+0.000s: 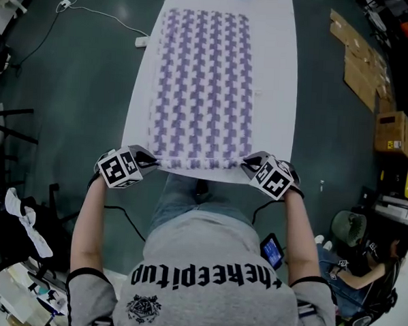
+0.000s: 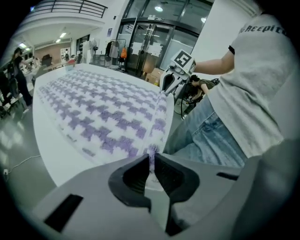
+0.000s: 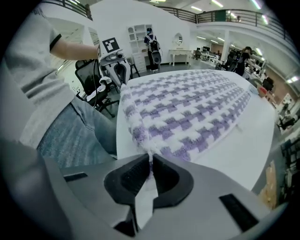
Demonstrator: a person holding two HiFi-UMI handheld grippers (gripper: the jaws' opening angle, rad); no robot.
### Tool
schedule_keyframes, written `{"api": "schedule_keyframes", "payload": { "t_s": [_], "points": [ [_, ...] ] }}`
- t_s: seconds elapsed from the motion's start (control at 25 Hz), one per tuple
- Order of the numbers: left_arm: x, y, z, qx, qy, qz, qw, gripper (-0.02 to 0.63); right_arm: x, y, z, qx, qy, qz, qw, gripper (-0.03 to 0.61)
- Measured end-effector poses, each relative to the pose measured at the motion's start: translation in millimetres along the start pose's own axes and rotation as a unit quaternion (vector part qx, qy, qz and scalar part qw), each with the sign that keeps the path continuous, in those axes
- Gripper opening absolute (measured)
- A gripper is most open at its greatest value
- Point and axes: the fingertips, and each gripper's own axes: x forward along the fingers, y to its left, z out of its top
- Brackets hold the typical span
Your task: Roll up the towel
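Towel (image 1: 202,91): flat on table (image 1: 277,74), hem at 6 o'clock. Left gripper (image 1: 151,164), right gripper (image 1: 247,166): each clamped on one hem corner. Advice: turn both corners evenly toward 12 o'clock, keeping the first roll tight.

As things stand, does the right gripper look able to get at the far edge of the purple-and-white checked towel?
Probably not now. The right gripper is shut on the near right corner of the purple-and-white checked towel, and the far edge lies away at the other end of the long white table.
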Motion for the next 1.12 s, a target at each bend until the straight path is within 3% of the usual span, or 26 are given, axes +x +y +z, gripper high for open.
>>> {"api": "schedule_keyframes", "payload": {
  "t_s": [0.16,0.36,0.56,0.72,0.8,0.92,1.0,1.12],
  "points": [
    [-2.7,23.5,9.5,-0.002,0.006,0.022,0.9997,0.032,-2.3,-23.0,11.5,0.000,-0.004,-0.031,1.000,0.020],
    [7.3,29.1,7.8,0.022,0.034,0.041,0.9983,0.032,4.7,-29.1,12.7,-0.019,0.010,-0.073,0.997,0.020],
    [9.7,53.3,13.1,0.083,0.054,0.096,0.9905,0.045,23.7,-47.3,12.5,-0.050,0.046,-0.100,0.993,0.020],
    [-13.2,40.9,38.7,0.139,0.021,0.137,0.9805,0.104,28.5,-48.9,8.4,-0.033,0.050,-0.095,0.994,0.020],
    [-16.2,20.6,44.0,0.155,0.013,0.127,0.9797,0.121,27.5,-44.5,8.0,-0.027,0.048,-0.093,0.994,0.020],
    [2.4,-0.2,30.4,0.169,0.045,0.101,0.9793,0.152,22.2,-41.1,10.1,-0.021,0.036,-0.101,0.994,0.020],
    [15.9,-1.1,15.7,0.159,0.066,0.098,0.9802,0.156,13.0,-38.4,15.5,-0.014,0.018,-0.112,0.993,0.020],
    [30.1,7.8,5.4,0.127,0.066,0.102,0.9844,0.156,-2.9,-40.5,21.6,-0.005,-0.020,-0.139,0.990,0.048]
  ]
}}
